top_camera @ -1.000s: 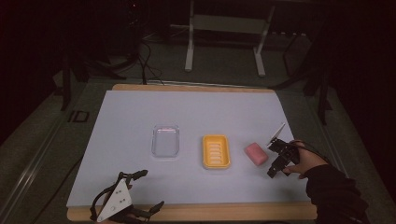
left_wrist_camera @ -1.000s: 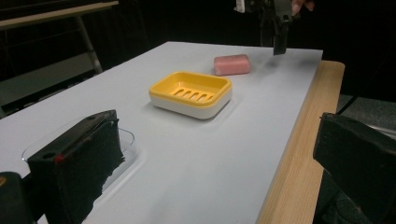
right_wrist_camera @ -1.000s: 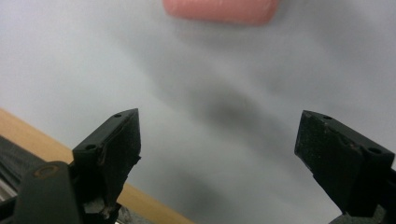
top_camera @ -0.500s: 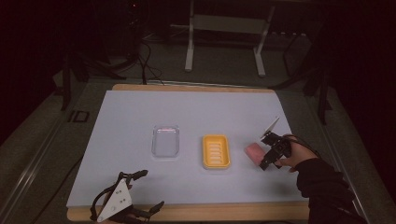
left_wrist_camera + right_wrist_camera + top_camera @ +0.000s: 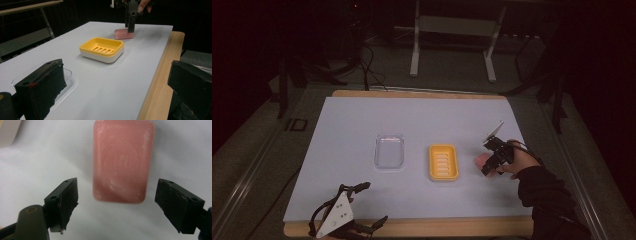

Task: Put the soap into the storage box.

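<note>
Up close, the right gripper view gives what the others cannot: the pink soap bar lies flat on the pale table sheet, a rounded rectangle with soft corners, a waxy matt face and faint whitish scuffs, and the right gripper hangs over its near end with one black jaw on either side, both clear of the bar — the jaws have just been closing, yet they press on nothing. From the high view the bar is half hidden behind that gripper, a small pink patch just right of the yellow soap dish, while the person's right hand and dark sleeve reach in from the lower right. The left gripper view shows the scene side-on: the bar sits flat on the sheet beyond the dish, apart from it, with the right gripper pointing steeply down at it. The dish is a glossy yellow tray with a row of drain slots, seated in a white base. Left of it lies a clear plastic lid, shallow and round-cornered. The left gripper rests at the table's near edge, on the sheet and the bare wooden border — its padded black jaws stand wide apart, released, with nothing between them.
</note>
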Action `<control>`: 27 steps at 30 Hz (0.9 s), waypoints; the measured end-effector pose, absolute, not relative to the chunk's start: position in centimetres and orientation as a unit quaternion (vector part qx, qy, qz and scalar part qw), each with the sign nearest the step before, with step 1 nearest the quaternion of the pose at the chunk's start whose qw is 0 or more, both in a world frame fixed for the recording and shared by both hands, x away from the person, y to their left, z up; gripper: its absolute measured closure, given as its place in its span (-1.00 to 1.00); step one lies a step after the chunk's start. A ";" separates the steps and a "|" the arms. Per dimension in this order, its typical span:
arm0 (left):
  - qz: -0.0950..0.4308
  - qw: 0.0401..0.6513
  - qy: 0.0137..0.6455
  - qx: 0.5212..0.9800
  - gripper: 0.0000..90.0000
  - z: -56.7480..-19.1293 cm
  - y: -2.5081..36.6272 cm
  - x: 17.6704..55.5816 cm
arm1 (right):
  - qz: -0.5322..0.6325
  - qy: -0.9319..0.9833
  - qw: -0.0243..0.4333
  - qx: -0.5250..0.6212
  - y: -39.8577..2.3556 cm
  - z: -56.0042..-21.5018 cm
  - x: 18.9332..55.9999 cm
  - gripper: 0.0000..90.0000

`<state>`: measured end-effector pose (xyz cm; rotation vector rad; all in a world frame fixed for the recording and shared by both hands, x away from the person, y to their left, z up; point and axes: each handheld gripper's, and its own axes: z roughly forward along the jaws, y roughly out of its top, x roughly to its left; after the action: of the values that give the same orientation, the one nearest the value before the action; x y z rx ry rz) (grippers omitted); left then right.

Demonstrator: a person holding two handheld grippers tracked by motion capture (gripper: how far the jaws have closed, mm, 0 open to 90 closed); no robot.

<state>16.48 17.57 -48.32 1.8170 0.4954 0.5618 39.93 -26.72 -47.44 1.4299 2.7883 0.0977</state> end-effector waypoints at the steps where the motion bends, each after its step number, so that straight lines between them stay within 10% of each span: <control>1: 0.238 0.555 0.210 0.769 -0.96 -48.3 17.6 16.5 | 0.036 0.887 0.009 0.460 -26.7 -47.5 40.0 -0.59; 27: 0.243 0.551 0.213 0.769 -0.96 -48.4 17.6 16.5 | 0.075 0.887 0.047 0.453 -26.3 -50.0 40.2 -0.26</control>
<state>16.52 17.57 -48.36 1.8206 0.5049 0.5738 40.18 -26.34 -50.02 1.3836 2.7067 0.2291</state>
